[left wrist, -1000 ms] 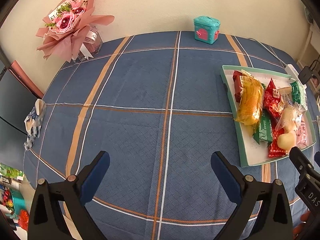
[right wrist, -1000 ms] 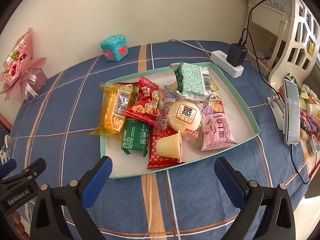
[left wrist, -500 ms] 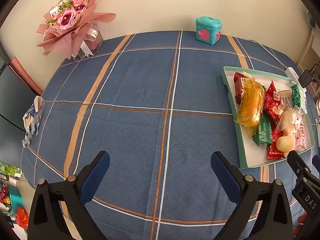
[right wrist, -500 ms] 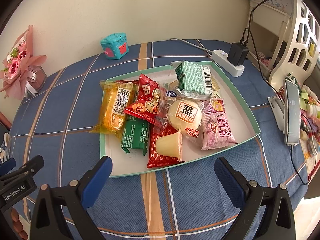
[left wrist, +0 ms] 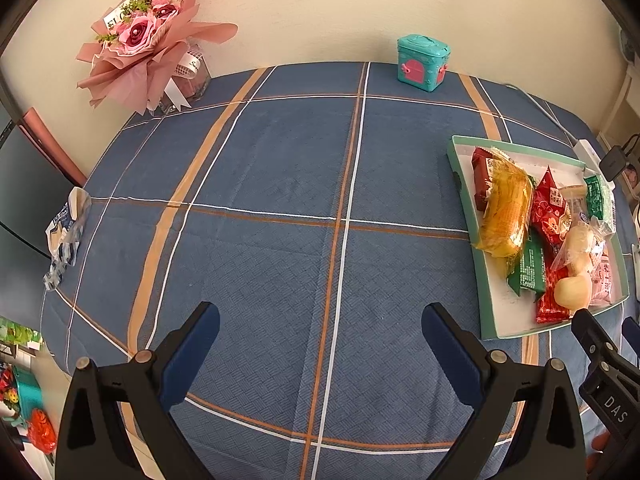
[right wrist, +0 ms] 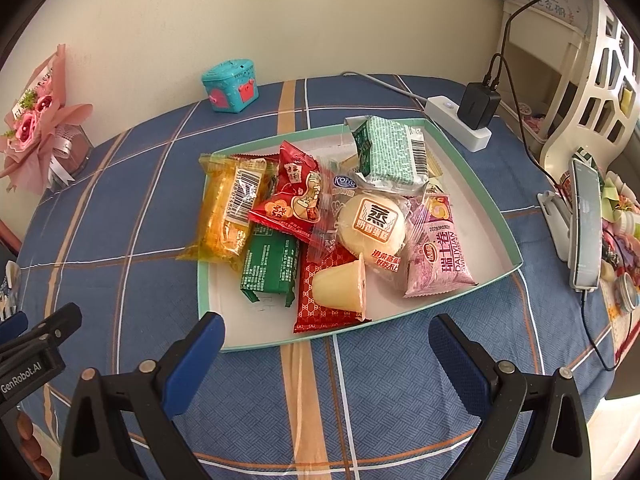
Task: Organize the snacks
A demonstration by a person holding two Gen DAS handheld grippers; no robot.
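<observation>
A white tray with a teal rim (right wrist: 486, 200) (left wrist: 494, 312) holds several wrapped snacks: a yellow cake pack (right wrist: 230, 210) (left wrist: 506, 210), a red pouch (right wrist: 294, 196), a dark green bar (right wrist: 270, 266), a pale jelly cup (right wrist: 342, 286) (left wrist: 572, 292), a round steamed cake (right wrist: 374, 220), a pink roll pack (right wrist: 438, 246) and a light green pack (right wrist: 390, 152). My right gripper (right wrist: 326, 338) stands open just in front of the tray's near edge. My left gripper (left wrist: 320, 328) is open over bare blue cloth, left of the tray.
A blue plaid cloth (left wrist: 260, 184) covers the table. At the back stand a teal toy chest (left wrist: 423, 62) and a pink bouquet (left wrist: 152, 40). A power strip with charger (right wrist: 464, 120) lies behind the tray; a phone on a stand (right wrist: 586, 224) sits at right.
Both grippers have drawn back slightly, so the tray and table look a little farther off. Their jaws stay as wide as before, and the snacks have not shifted.
</observation>
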